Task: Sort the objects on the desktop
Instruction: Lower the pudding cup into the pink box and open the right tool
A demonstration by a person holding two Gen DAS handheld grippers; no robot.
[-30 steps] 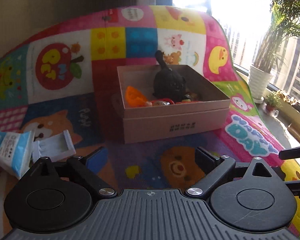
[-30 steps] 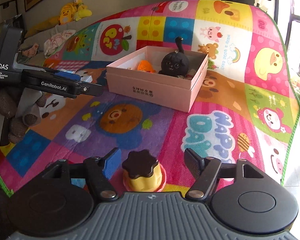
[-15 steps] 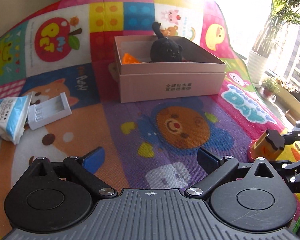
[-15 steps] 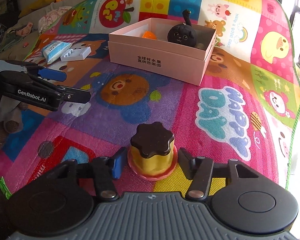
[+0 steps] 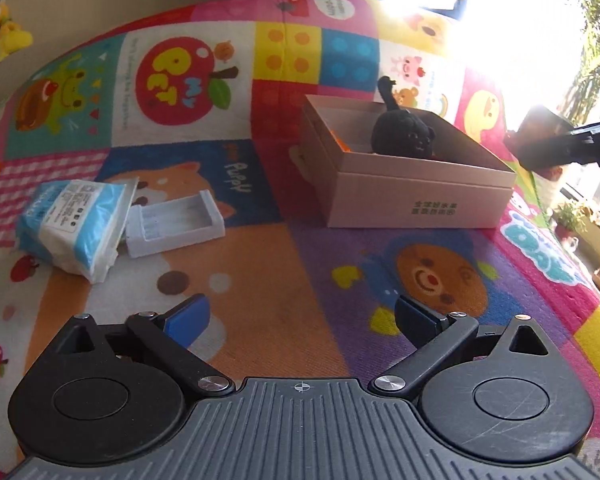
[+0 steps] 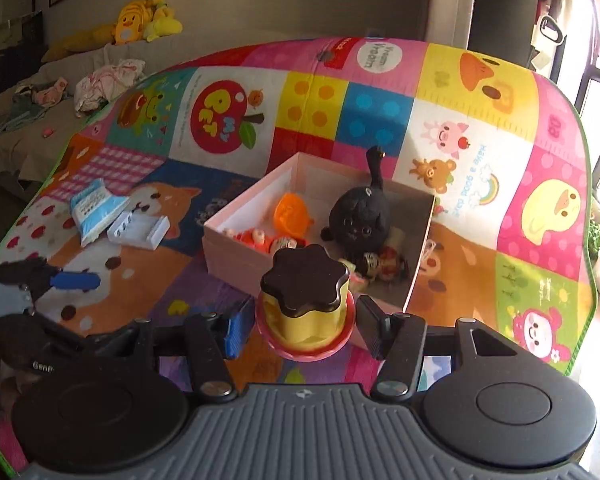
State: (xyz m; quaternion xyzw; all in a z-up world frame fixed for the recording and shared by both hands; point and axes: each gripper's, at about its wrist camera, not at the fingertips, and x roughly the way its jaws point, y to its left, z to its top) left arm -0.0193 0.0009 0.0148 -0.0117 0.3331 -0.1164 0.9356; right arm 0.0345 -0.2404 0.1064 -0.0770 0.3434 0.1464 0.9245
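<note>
My right gripper (image 6: 305, 326) is shut on a pudding toy (image 6: 305, 300), yellow with a dark brown top and pink base, and holds it in the air just in front of the pink box (image 6: 236, 258). The box holds a black plush cat (image 6: 360, 218), an orange piece (image 6: 290, 212) and several small toys. My left gripper (image 5: 300, 318) is open and empty above the mat. In the left wrist view the box (image 5: 416, 196) is ahead to the right, and a tissue pack (image 5: 72, 224) and a white tray (image 5: 174, 224) lie to the left.
A colourful play mat (image 6: 540, 264) covers the surface. A sofa with yellow plush toys (image 6: 144, 20) and clothes stands at the back left. The left gripper shows in the right wrist view (image 6: 44, 280). Potted plants (image 5: 568, 216) stand by the window at right.
My right gripper has closed on the pudding toy, lifted it off the mat and carried it to the box. My left gripper has drawn back and turned left, still open.
</note>
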